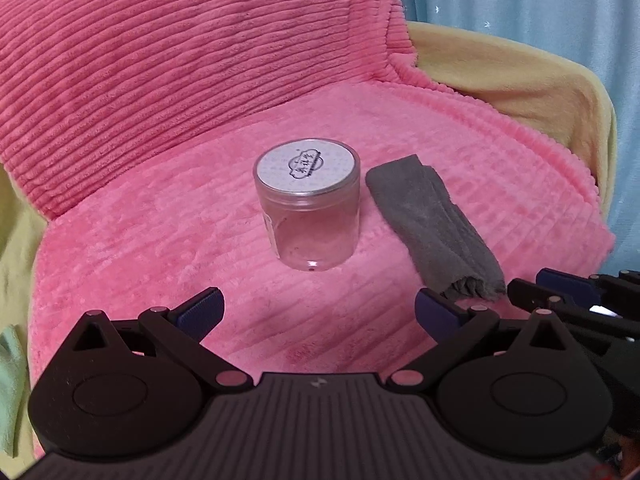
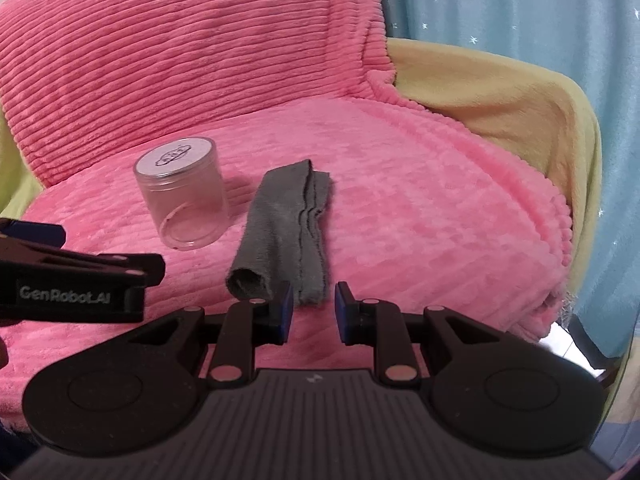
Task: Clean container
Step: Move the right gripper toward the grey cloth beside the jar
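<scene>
Left gripper (image 1: 320, 312) spread wide, empty; lidded clear container (image 1: 308, 210) upright straight ahead. Right gripper (image 2: 312, 314) parted narrowly, empty; folded grey cloth (image 2: 286, 228) just beyond fingertips. Scene fits pre-wipe or finished, cloth laid down.

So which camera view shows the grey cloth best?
The right wrist view: the grey cloth lies nearly centred ahead of the open jaws, its whole folded length and layered edges visible. In the left wrist view the cloth sits off to the right, its near end close to that gripper's right finger.
</scene>
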Demonstrator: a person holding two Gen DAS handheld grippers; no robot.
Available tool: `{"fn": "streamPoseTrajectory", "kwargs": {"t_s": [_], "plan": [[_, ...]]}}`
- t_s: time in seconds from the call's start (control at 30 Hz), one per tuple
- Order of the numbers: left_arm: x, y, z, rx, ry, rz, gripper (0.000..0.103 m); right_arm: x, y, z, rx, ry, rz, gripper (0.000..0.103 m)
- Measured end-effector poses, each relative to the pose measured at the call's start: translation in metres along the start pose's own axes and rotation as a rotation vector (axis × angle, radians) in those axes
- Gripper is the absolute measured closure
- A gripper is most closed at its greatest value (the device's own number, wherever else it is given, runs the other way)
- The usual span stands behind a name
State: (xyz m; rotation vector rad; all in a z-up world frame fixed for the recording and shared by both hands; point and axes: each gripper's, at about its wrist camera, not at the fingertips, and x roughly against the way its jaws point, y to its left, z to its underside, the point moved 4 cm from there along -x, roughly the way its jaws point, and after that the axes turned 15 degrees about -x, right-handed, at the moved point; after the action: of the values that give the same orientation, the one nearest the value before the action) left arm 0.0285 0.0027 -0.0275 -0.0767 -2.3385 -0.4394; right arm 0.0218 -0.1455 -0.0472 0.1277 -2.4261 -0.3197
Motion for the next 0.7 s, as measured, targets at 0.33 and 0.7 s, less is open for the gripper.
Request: {"fn": "streamPoseTrajectory", "kwargs": {"t_s": [0.33, 0.7], "plan": [[0.005, -0.011, 0.018, -0.098, 0.010, -0.007, 0.001, 0.008, -0.003, -0.007, -0.032, -0.039, -0.069, 0.084], [0.000, 0.007, 0.039, -0.049, 0.063, 0.028, 0.001, 0.008, 0.009, -0.006, -0.010, -0.056, -0.048, 0.084]]}}
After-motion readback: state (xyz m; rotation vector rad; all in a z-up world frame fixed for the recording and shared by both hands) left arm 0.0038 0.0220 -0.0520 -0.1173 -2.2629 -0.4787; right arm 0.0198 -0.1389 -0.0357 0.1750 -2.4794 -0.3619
